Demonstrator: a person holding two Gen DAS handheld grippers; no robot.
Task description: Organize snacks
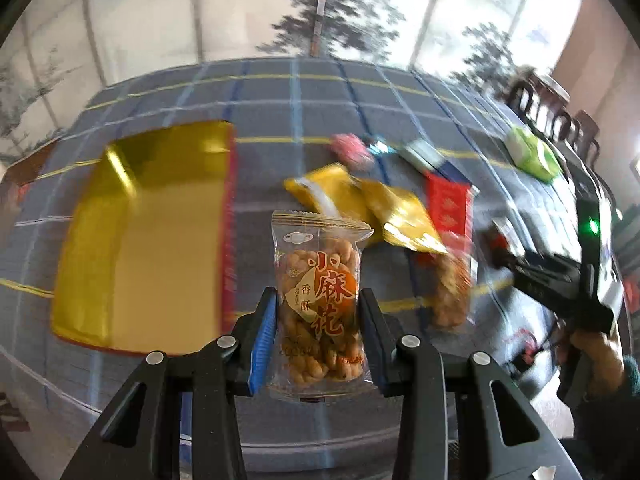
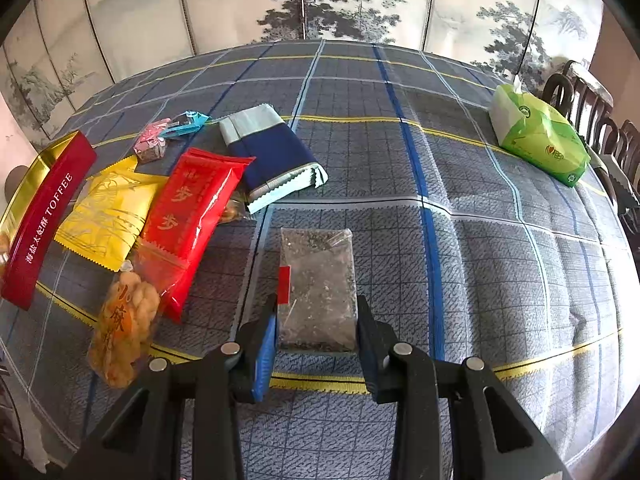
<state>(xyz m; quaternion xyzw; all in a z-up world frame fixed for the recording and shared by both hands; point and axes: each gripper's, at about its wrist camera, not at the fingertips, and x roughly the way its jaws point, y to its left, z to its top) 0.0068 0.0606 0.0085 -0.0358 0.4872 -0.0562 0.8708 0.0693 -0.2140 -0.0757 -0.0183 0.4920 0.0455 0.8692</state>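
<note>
The left tongs (image 1: 318,320) pinch a clear fried-twist packet (image 1: 318,304) held up right of the gold toffee box (image 1: 148,236), while only the right view shows the right tongs (image 2: 316,328) closed on a dark clear packet (image 2: 318,288) low over the table (image 2: 500,260), right of the red packet (image 2: 192,216).

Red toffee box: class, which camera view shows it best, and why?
The right wrist view: the toffee box is sharp, its TOFFEE lettering readable. The left wrist view shows its gold interior, motion-blurred.
</note>
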